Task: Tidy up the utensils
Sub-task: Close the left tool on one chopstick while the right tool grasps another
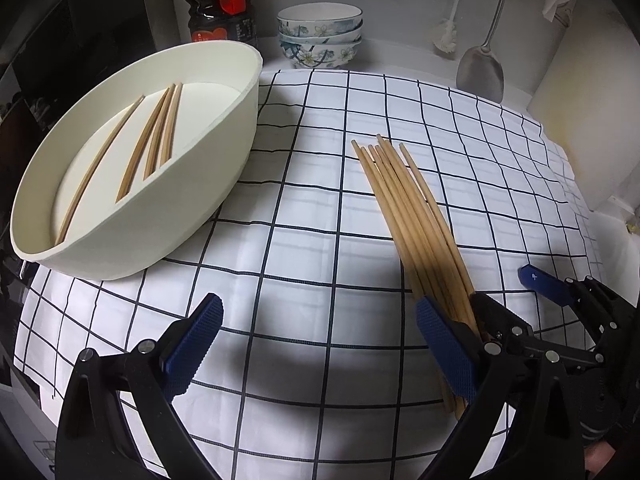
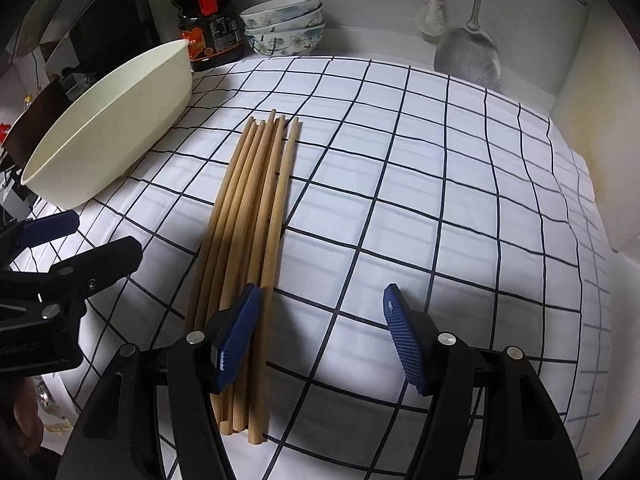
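Observation:
Several wooden chopsticks (image 1: 404, 204) lie in a bundle on the checked cloth (image 1: 312, 208); they show in the right wrist view (image 2: 256, 208) too. A cream oval tub (image 1: 208, 168) at the left holds several more chopsticks (image 1: 156, 140); it also shows in the right wrist view (image 2: 116, 128). My left gripper (image 1: 320, 332) is open and empty, its right finger beside the bundle's near end. My right gripper (image 2: 320, 320) is open and empty, its left finger (image 2: 236, 340) over the bundle's near end. The right gripper also shows in the left wrist view (image 1: 512, 300).
A dark sauce bottle (image 1: 220, 0) and stacked floral bowls (image 1: 320, 36) stand at the back. A metal spatula (image 1: 480, 68) and a white brush (image 1: 446, 36) hang at the back right. A white board (image 1: 588, 120) leans at the right.

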The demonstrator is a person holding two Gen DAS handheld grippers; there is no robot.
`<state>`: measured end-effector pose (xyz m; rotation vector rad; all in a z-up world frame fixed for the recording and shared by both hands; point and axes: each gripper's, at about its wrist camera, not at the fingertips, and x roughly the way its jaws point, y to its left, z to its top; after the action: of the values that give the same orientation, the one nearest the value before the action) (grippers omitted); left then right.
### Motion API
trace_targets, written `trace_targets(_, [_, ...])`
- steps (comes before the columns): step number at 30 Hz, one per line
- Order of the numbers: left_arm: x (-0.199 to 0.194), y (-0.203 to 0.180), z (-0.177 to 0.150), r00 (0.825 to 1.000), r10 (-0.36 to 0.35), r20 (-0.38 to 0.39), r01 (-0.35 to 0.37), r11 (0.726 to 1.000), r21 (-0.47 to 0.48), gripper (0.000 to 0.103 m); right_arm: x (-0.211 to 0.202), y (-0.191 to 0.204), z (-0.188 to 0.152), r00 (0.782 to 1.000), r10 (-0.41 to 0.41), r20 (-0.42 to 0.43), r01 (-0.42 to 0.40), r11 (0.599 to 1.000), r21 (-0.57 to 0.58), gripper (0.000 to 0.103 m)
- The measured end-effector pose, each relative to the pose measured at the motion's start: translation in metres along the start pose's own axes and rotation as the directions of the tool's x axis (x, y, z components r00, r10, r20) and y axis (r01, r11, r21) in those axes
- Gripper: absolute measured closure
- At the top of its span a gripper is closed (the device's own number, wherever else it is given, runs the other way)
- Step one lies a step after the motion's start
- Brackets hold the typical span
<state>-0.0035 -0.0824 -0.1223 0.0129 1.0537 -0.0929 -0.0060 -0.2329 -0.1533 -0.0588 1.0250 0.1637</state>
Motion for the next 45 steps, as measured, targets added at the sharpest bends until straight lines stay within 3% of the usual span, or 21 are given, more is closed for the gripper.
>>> trace_targets(13, [0.007, -0.005, 0.001, 1.0, 0.018, -0.009, -0.018, 1.0, -0.001, 0.008, 0.001, 0.002, -0.001, 1.0, -0.006, -0.009, 0.005, 0.998, -0.057, 0.042])
trace_targets(20, [0.012, -0.01, 0.0, 1.0, 0.019, -0.021, -0.019, 1.0, 0.003, 0.008, 0.001, -0.006, -0.002, 1.0, -0.014, 0.005, 0.014, 0.999, -0.039, 0.053])
trace_targets(30, [0.026, -0.019, -0.006, 0.998, 0.027, -0.057, -0.025, 0.999, 0.02, 0.007, -0.001, -0.03, -0.003, 1.0, -0.025, 0.005, 0.025, 1.0, 0.015, 0.053])
trace_targets(45, [0.03, -0.024, -0.007, 0.998, 0.013, -0.059, -0.013, 1.0, -0.001, 0.006, 0.001, -0.029, -0.001, 1.0, -0.012, 0.011, 0.012, 1.0, 0.024, 0.053])
